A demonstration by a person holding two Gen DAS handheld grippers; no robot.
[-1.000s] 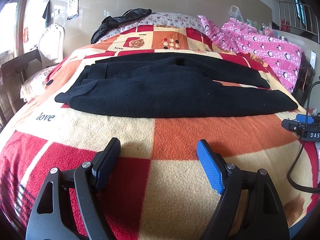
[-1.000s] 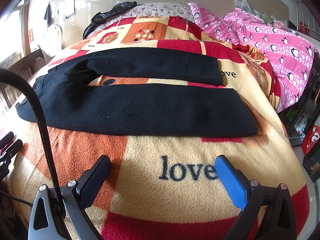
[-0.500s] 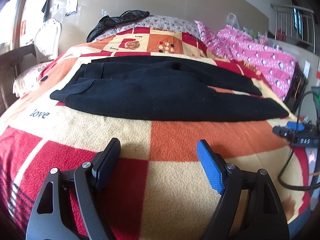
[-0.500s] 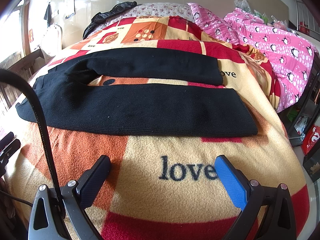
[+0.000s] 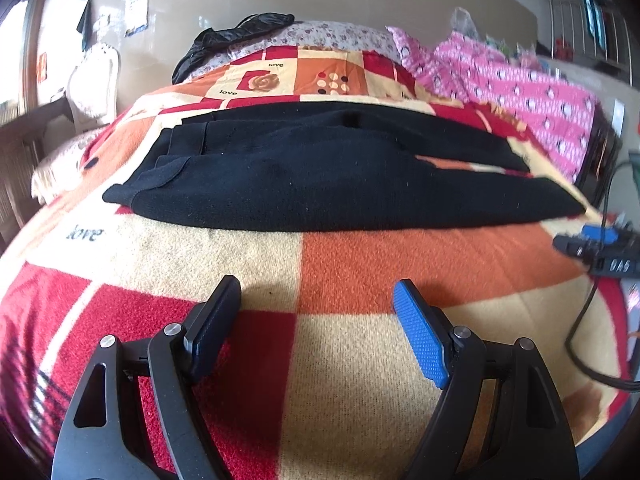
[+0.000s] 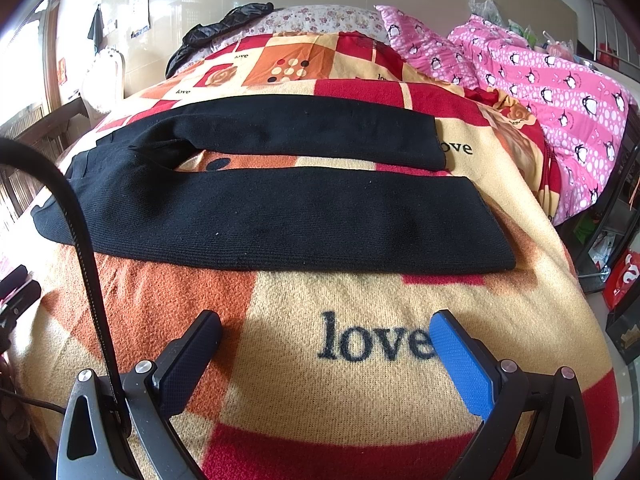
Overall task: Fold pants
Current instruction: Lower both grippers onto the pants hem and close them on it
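Half the pants (image 6: pixel 280 216), waistband perhaps cable-hidden (image 6: pixel 80 216)

Bare blanket (image 6: pixel 360 392) before both claws, black cable (image 6: pixel 86 248) crossing left

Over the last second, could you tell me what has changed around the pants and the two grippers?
Only the left wrist view shifted a little: the black pants now sit slightly lower and further left in it. Nothing was taken hold of or let go. The left gripper and right gripper remain open and empty over the blanket, and the pants lie spread out, legs apart, as before.
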